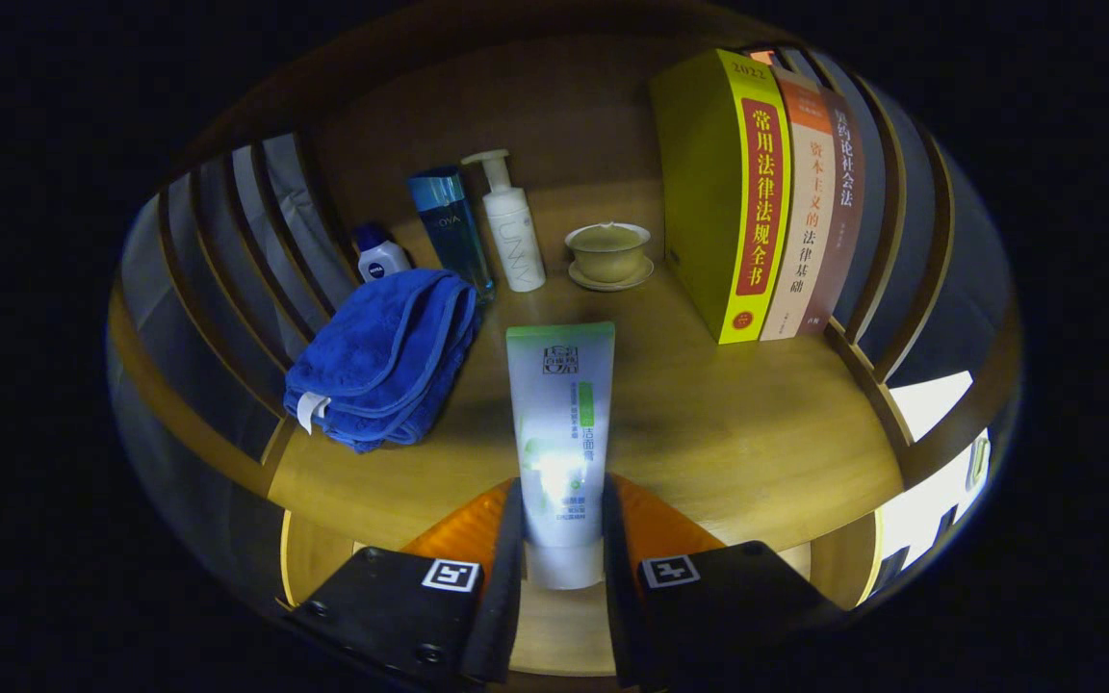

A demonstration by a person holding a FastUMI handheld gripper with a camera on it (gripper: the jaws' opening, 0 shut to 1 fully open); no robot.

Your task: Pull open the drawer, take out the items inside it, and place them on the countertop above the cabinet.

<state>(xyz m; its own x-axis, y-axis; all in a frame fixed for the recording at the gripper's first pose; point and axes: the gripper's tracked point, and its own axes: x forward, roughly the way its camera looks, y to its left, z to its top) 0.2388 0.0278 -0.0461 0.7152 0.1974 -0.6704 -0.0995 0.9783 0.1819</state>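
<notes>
My gripper is shut on a white tube with a green end, both fingers pressing on its lower part near the cap. The tube points away from me, held over the wooden countertop. Just left of the tube a folded blue towel lies on the countertop.
Beyond the towel stand a small blue-capped bottle, a blue bottle and a white pump bottle. A lidded cup on a saucer sits behind the tube. Three upright books stand at the right. Wooden slats fence both sides.
</notes>
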